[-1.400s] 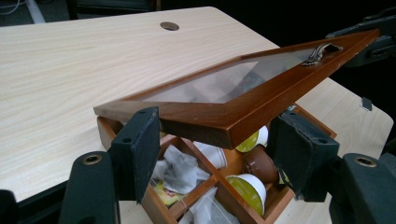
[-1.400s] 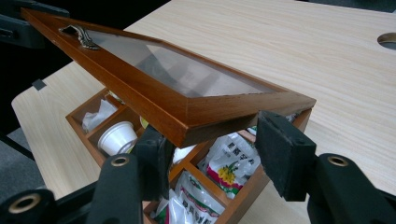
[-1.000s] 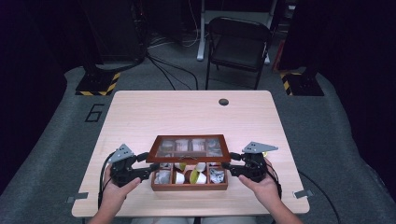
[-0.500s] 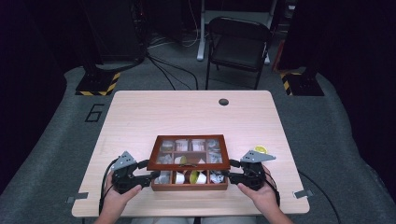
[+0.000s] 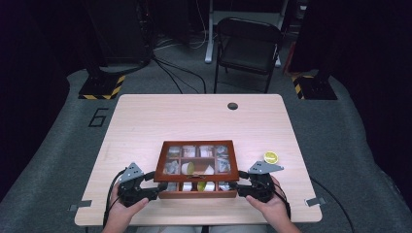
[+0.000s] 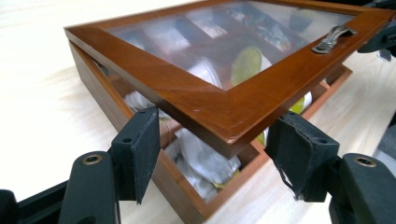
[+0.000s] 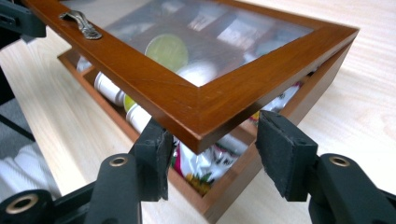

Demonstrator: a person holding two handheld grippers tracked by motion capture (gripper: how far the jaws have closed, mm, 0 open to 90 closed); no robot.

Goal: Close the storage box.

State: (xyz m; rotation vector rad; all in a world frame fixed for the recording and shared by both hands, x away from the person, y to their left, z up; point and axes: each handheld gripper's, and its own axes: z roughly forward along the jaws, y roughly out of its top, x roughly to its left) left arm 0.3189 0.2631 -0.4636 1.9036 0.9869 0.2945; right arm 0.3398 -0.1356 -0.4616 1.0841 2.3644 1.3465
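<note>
Lid (image 5: 197, 159) of the wooden box (image 5: 194, 191) sits part-raised on the bench (image 5: 204, 116), its 2 front corners grasped by the left gripper (image 5: 154, 180) and right gripper (image 5: 236, 184).

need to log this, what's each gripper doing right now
left gripper: closed on a front corner of the lid.
right gripper: closed on the lid's other front corner.

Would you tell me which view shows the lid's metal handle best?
The left gripper view: the handle lies sharp and whole on the lid's front rail. The right gripper view shows it smaller near the top edge; in the high view it is too small to tell.
</note>
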